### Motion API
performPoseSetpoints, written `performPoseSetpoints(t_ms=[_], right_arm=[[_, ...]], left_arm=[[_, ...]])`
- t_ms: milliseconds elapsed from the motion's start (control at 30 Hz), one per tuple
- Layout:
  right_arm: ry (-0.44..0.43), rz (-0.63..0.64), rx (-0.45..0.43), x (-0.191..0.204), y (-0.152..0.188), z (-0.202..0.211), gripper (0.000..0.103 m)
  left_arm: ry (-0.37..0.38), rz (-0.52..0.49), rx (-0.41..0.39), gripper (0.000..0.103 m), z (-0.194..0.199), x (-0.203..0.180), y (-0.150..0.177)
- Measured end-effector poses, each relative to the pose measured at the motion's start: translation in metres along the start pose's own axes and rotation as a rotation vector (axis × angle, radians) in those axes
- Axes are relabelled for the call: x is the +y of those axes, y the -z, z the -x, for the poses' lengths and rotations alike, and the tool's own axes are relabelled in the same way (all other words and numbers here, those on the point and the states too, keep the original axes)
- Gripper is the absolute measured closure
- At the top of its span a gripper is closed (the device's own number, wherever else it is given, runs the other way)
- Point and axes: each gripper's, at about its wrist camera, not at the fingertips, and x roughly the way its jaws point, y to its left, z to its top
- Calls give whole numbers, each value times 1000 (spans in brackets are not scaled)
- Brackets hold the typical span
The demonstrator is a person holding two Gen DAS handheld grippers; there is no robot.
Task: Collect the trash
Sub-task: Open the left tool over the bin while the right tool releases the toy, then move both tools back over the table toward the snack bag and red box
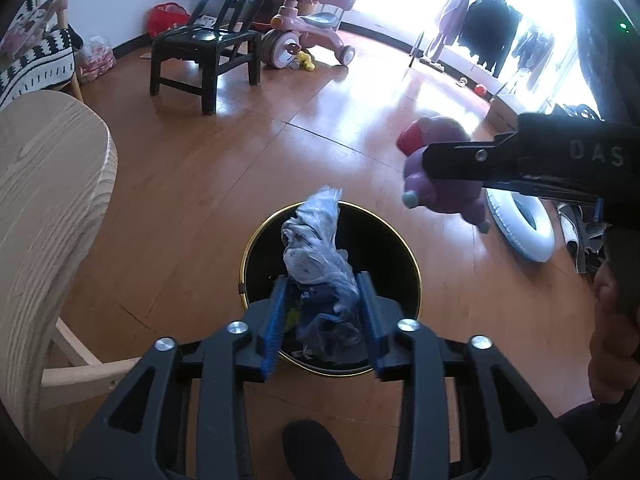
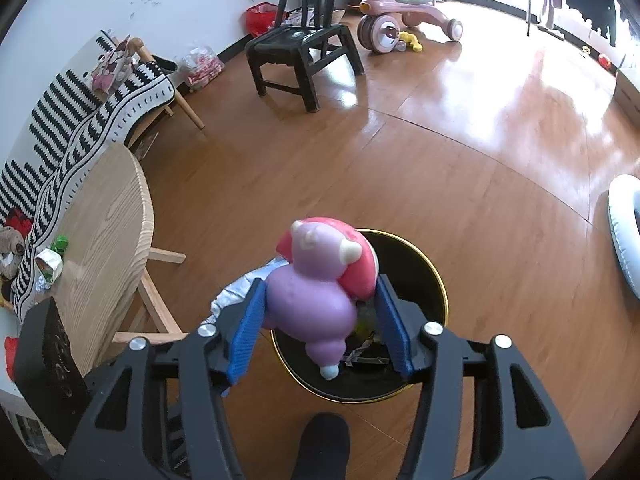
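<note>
The left gripper (image 1: 325, 312) clamps a crumpled plastic bag (image 1: 320, 256) between its blue pads and holds it directly above the black bin (image 1: 404, 258), probably so that it falls inside when released. The right gripper (image 2: 320, 316) grips a purple and pink toy figure (image 2: 320, 280) over the same bin (image 2: 434, 280), which already contains some scraps. More small litter (image 2: 50, 266) lies on the wooden table (image 2: 104, 216) beside. Farther away stands a black chair (image 2: 304, 46).

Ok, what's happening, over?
Left claw shut on crumpled grey plastic bag over black gold-rimmed bin. Right claw shut on purple-pink toy. Nothing blocking.
</note>
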Motion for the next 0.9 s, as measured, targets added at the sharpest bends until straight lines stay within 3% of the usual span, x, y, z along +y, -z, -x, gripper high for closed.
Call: performPoseSetpoints(t_ms=[67,100,167,533,733,900], right_arm=[[-3,-11,-3,-2,-1,1,35],[-1,-14,-7,-2,-1,2,29],[6,-13,-16,-2,-1,3,27],[4,16,-23,19,-6,4,17],[-48,101,-46,77,-9,5,14],[-121,210,-66,155,-7,6,14]], left_arm=[[-3,7,-6,43,-1,2,0],[-5,9,-10,41,-1,2,-1],[-11,10,-7,34,-2,2,-1],[-62,49,-48,19,30,21,2],[-136,81,-112,12,83,55,12],[-220,170,-175,11,143,111,29]])
